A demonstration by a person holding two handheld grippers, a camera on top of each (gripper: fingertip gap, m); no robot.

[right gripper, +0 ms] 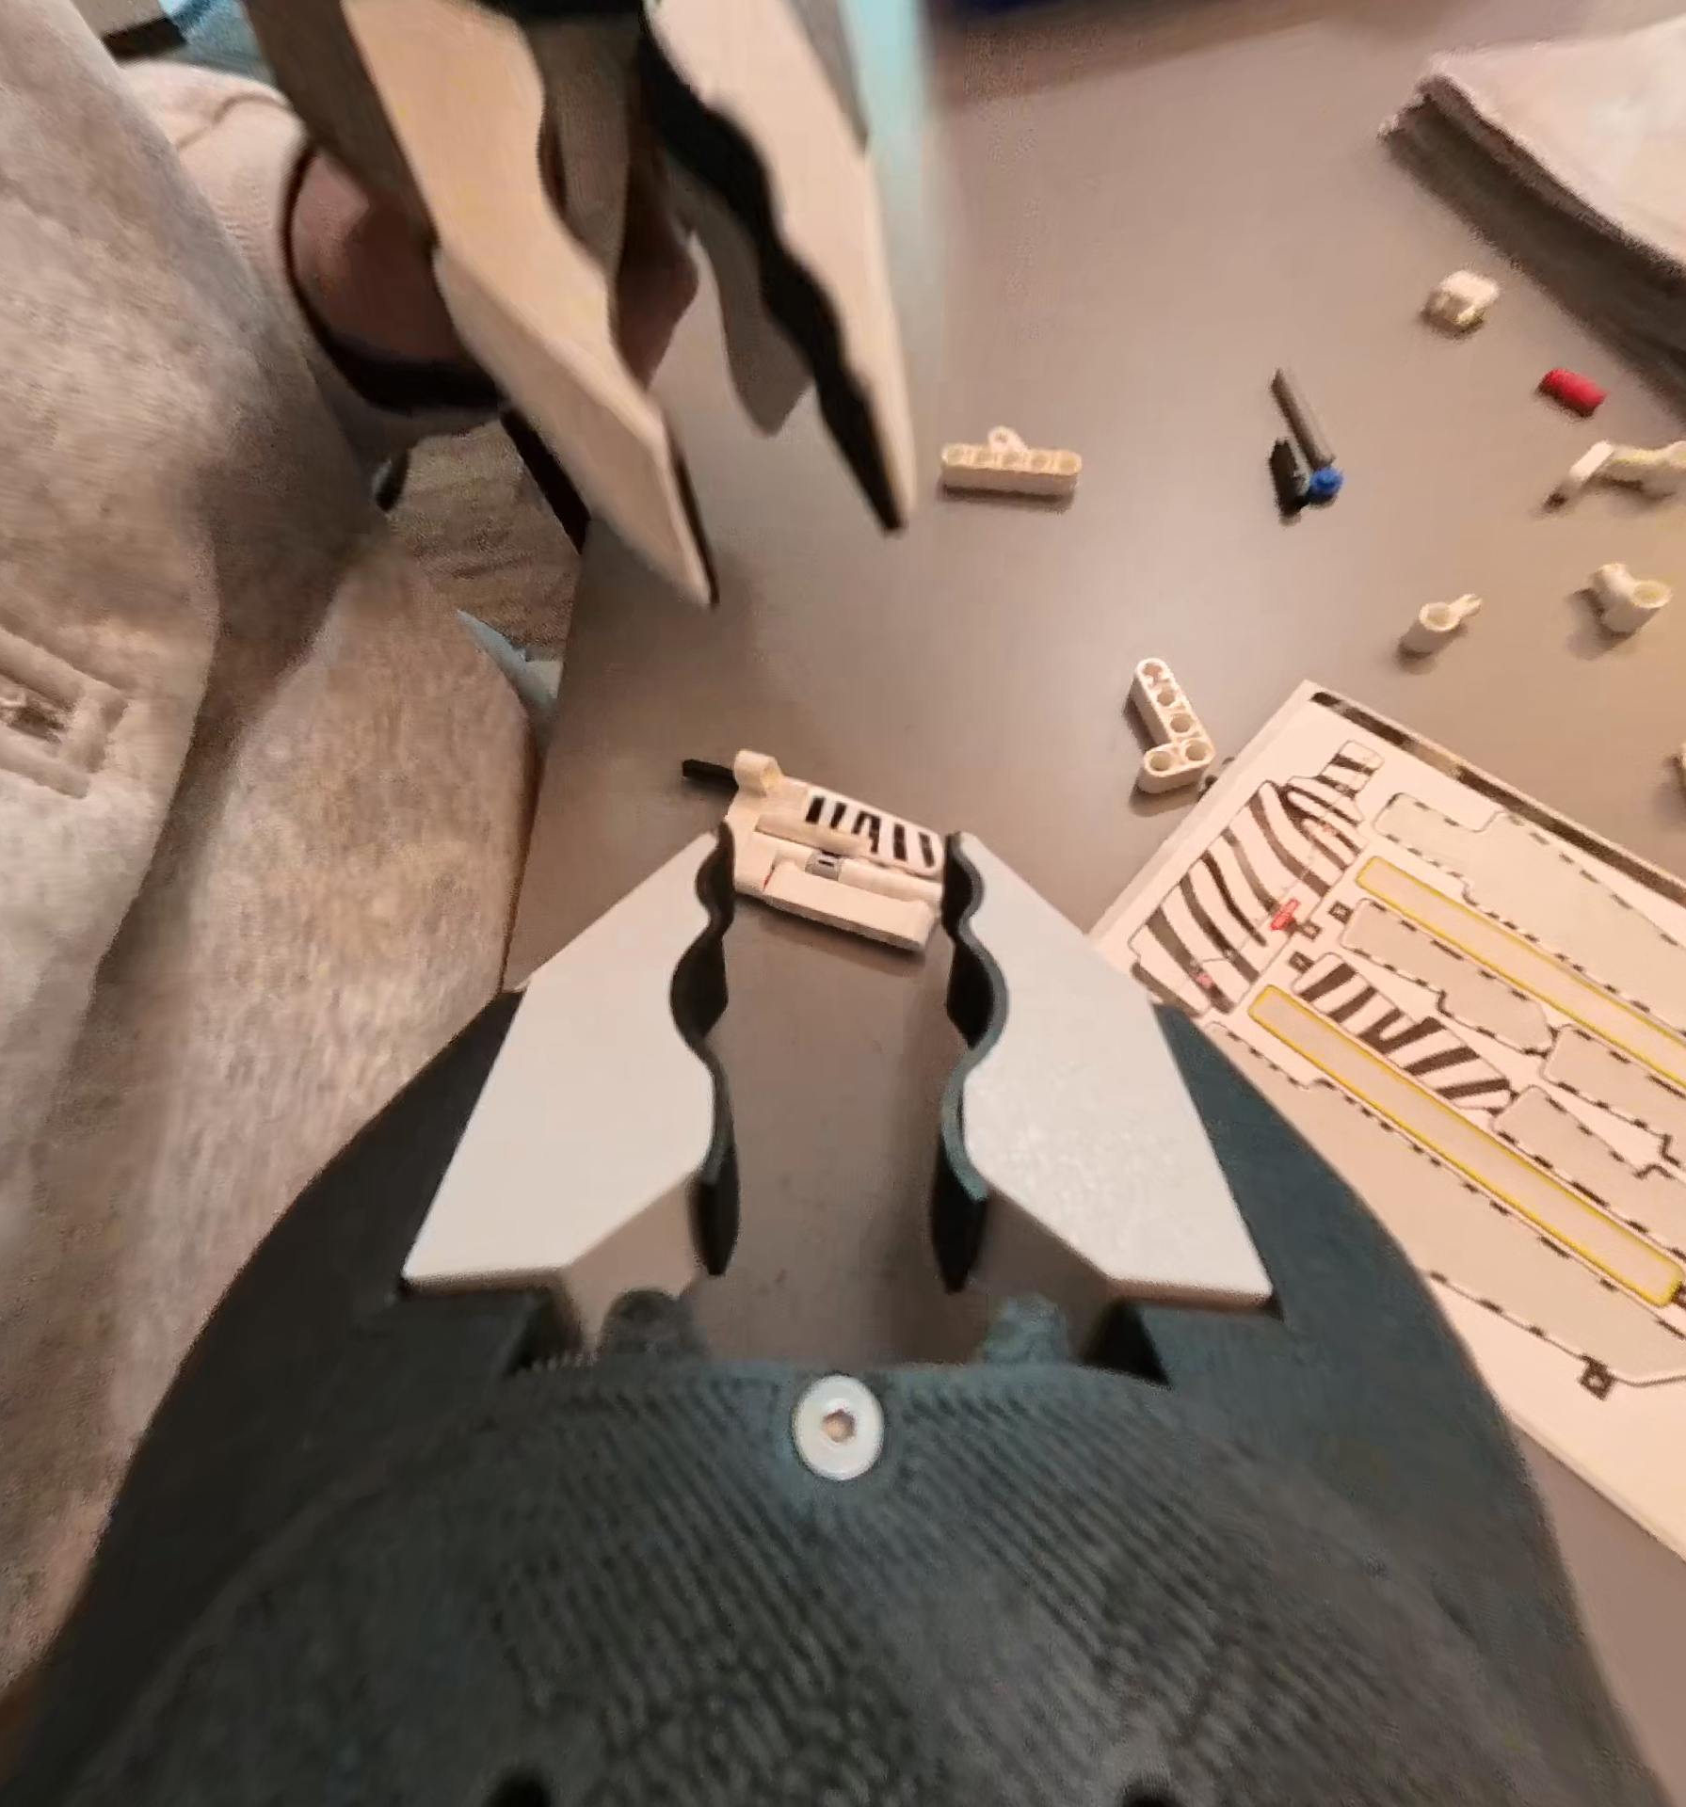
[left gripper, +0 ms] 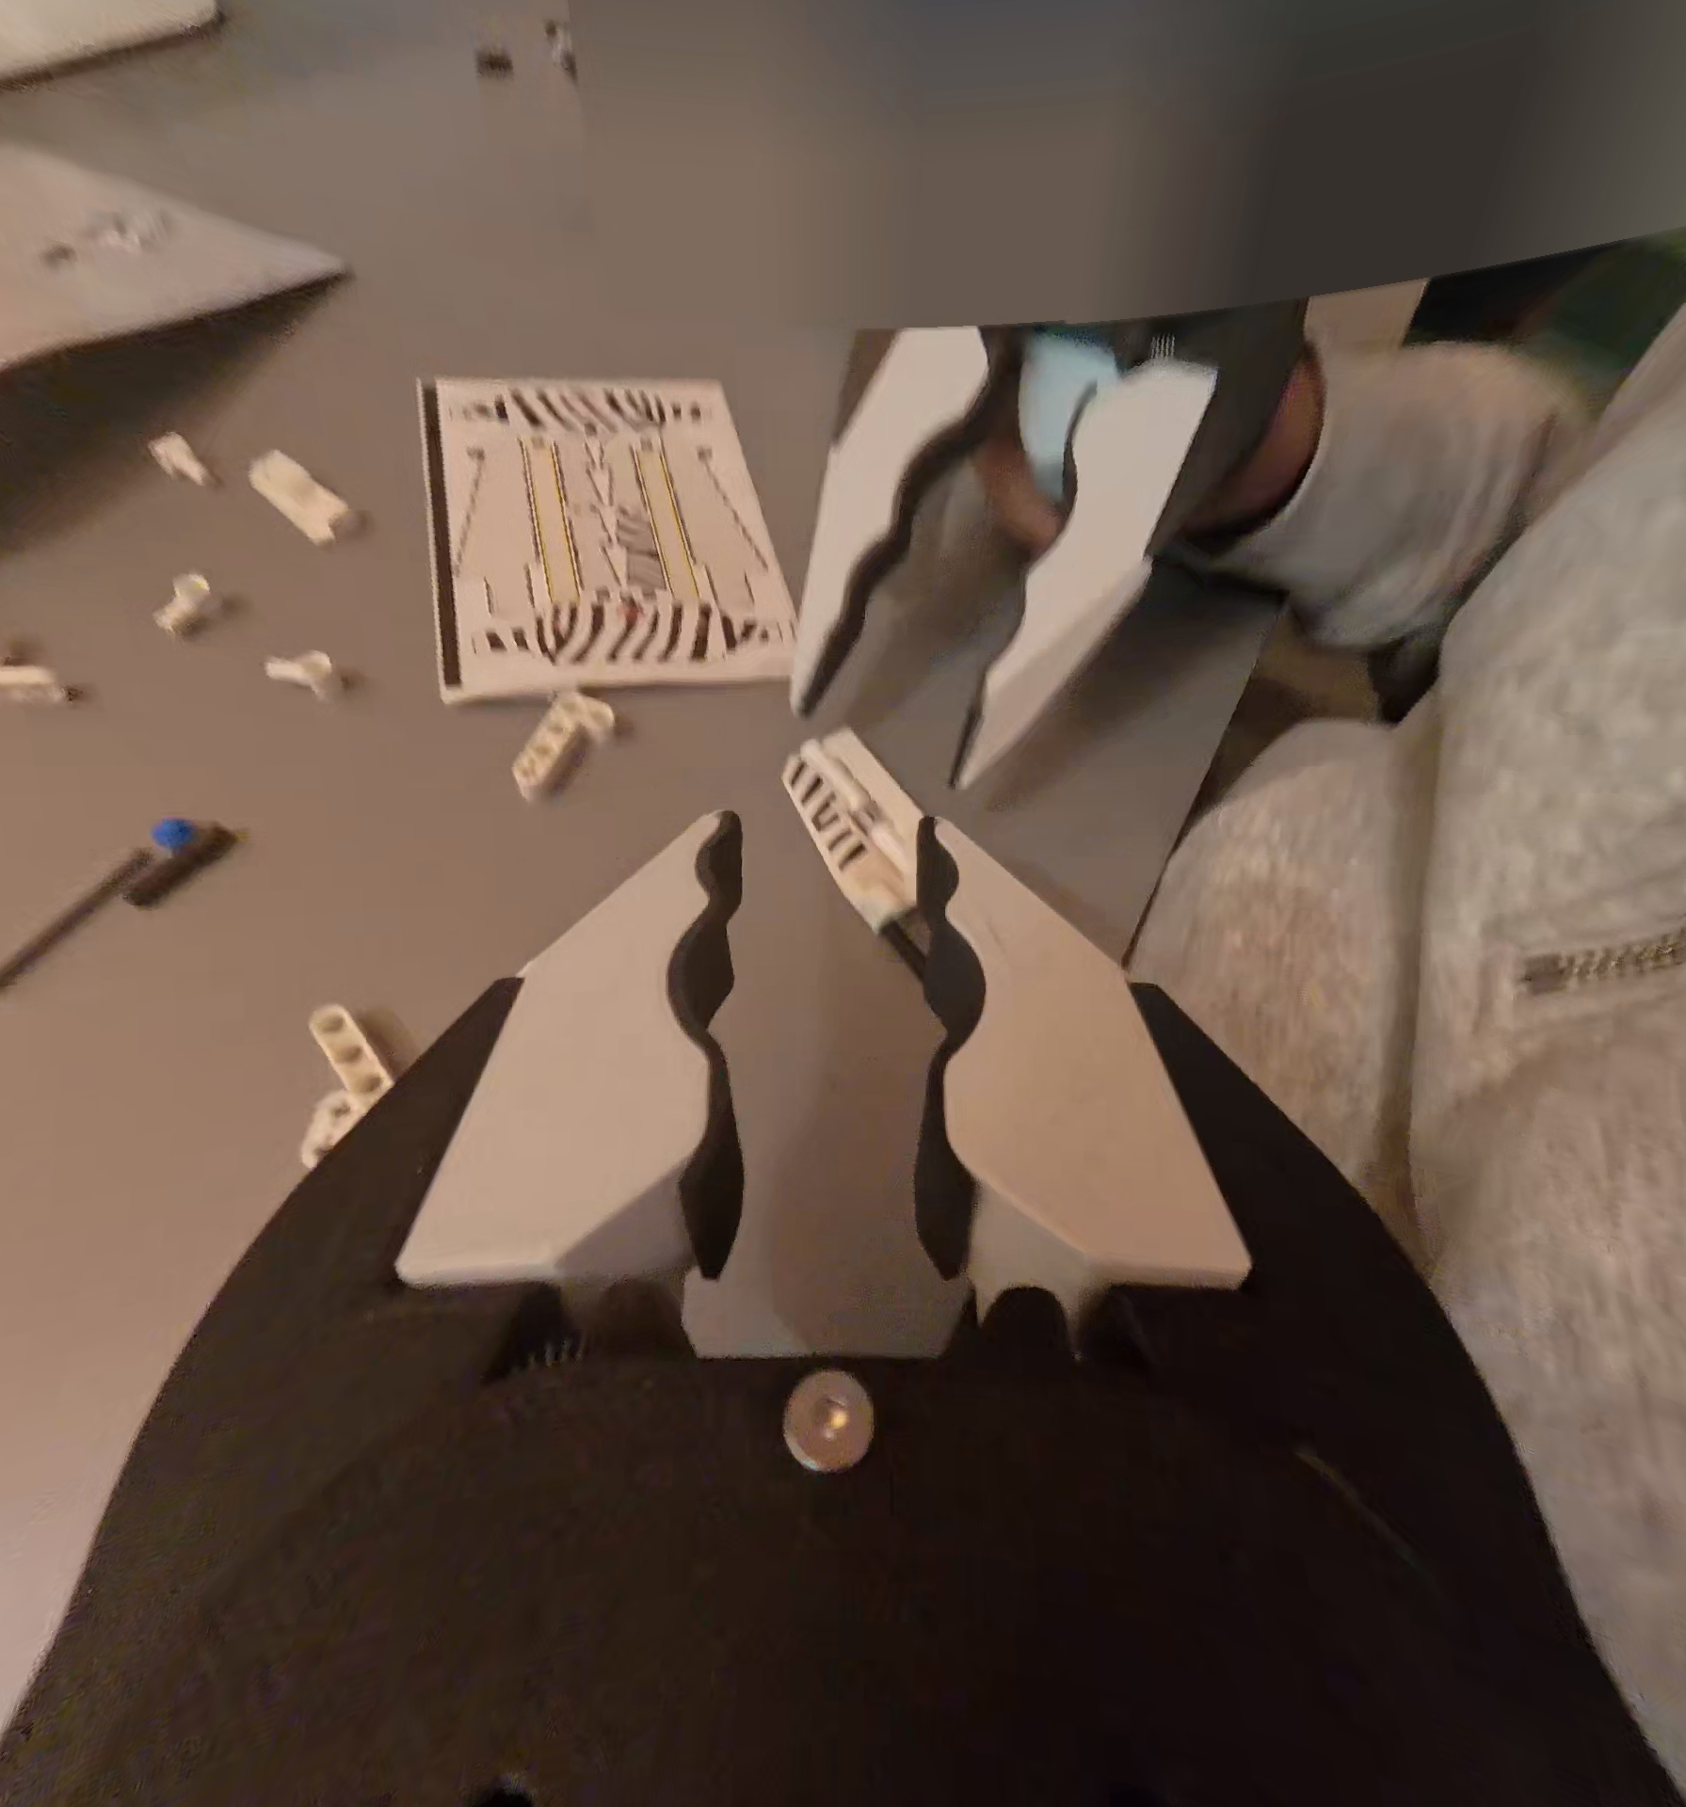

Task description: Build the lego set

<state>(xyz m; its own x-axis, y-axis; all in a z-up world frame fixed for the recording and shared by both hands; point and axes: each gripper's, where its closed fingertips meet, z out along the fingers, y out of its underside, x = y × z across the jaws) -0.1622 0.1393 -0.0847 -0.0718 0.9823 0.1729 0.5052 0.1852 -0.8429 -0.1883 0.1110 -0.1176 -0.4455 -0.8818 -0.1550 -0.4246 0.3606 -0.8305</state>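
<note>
A small white lego assembly (left gripper: 843, 826) with a zebra-striped sticker and a black axle at one end lies on the grey table (left gripper: 232, 1271), near the person's edge. My left gripper (left gripper: 829, 826) is open and empty, its tips just short of the assembly. My right gripper (right gripper: 837, 843) is open, its tips on either side of the assembly (right gripper: 839, 880), and seems to hover over it. Each gripper also shows in the other's view, the right one (left gripper: 878, 743) and the left one (right gripper: 799, 555).
A sticker sheet (left gripper: 604, 538) (right gripper: 1455, 1027) lies beside the assembly. Several loose white pieces (left gripper: 565, 743) (right gripper: 1010, 464), a black axle with a blue pin (left gripper: 105, 900) (right gripper: 1298, 440) and a red piece (right gripper: 1570, 389) are scattered. Plastic bags (left gripper: 86, 293) lie farther off. The person's grey fleece (right gripper: 134, 684) borders the table. There is about 6 cm between the tips of the two grippers.
</note>
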